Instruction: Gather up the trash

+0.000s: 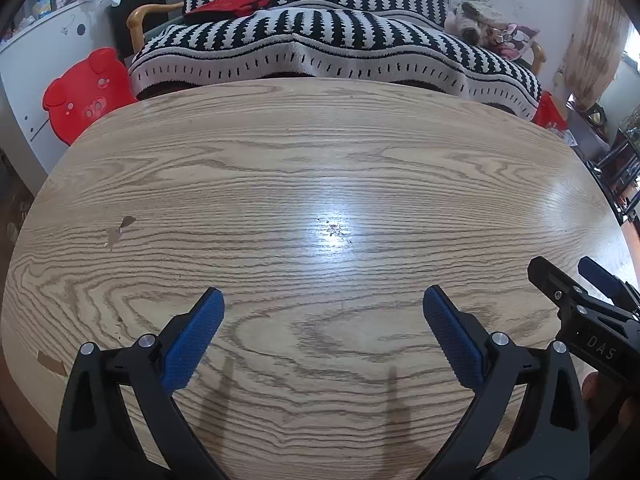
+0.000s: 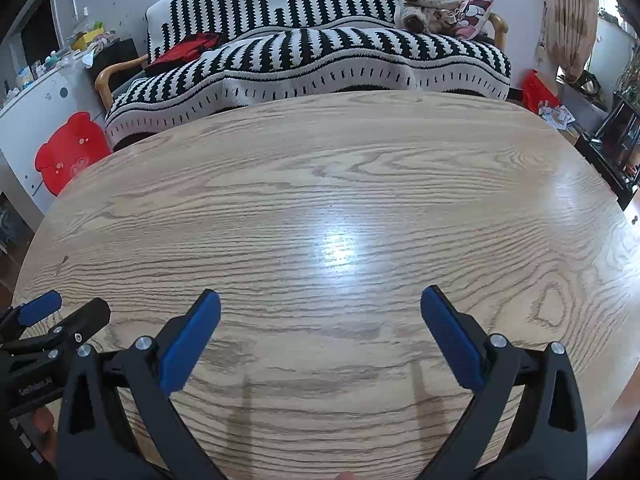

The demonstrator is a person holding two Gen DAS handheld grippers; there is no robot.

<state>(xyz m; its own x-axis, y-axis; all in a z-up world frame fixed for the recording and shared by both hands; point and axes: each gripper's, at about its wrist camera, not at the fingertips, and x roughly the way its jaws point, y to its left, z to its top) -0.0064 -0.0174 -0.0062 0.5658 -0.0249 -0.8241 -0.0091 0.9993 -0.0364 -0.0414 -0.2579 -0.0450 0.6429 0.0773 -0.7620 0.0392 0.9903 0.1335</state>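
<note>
— Wood-grain table (image 1: 280, 168) is filling my left wrist view, with a striped sofa (image 1: 336, 40) beyond it. My left gripper (image 1: 323, 300) is hovering over the tabletop with its blue pads spread wide, gripping nothing.

— Where is the trash lying?

— I'm seeing only a scatter of crumbs (image 1: 334, 230) in the glare, straight ahead of the left gripper, and torn paper scraps (image 1: 120, 230) farther left. Whether those are chips in the veneer, I can't tell. The right gripper (image 1: 560, 280) is poking in at the edge.

— And the right view?

— My right gripper (image 2: 320, 304) is also spread and empty over the table (image 2: 320, 184). Crumbs are washing out in the shine there, so I'm judging the left the nearer. No bin is showing.
</note>
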